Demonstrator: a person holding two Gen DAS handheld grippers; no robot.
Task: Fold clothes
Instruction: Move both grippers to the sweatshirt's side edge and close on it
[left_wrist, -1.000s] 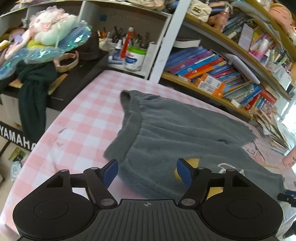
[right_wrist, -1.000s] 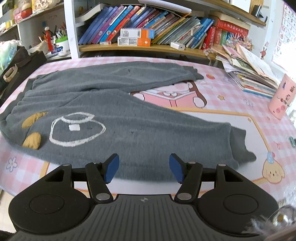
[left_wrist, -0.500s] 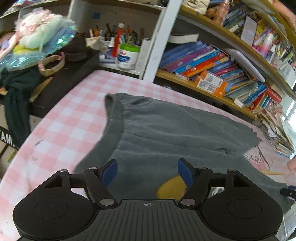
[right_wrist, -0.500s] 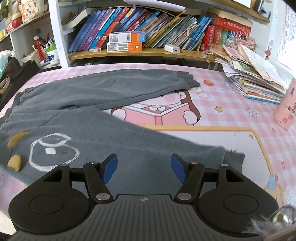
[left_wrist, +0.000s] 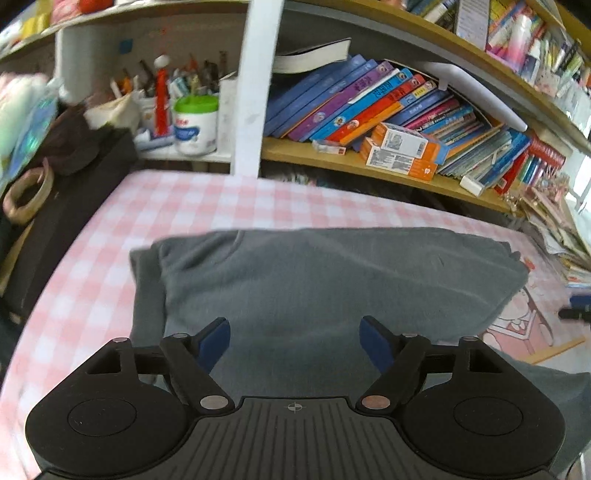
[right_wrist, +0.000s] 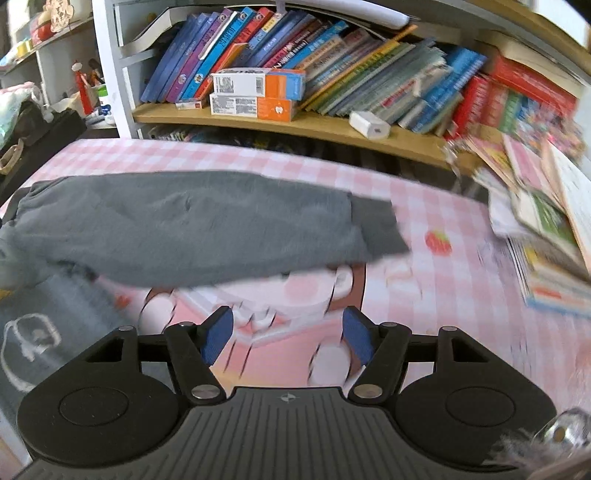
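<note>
A pair of grey fleece trousers (left_wrist: 332, 280) lies spread on the worktop (left_wrist: 207, 199), its far leg (right_wrist: 192, 225) stretched across and its near leg, printed with a white outline (right_wrist: 29, 339), at lower left. Over the last second both cameras have moved forward across the fabric. The left gripper (left_wrist: 294, 341) hovers open and empty above the waist end; the right gripper (right_wrist: 284, 336), also open and empty, now hangs over the pink cartoon tablecloth (right_wrist: 424, 295). No fold shows. Behind, wooden shelves hold leaning books (right_wrist: 332, 66).
</note>
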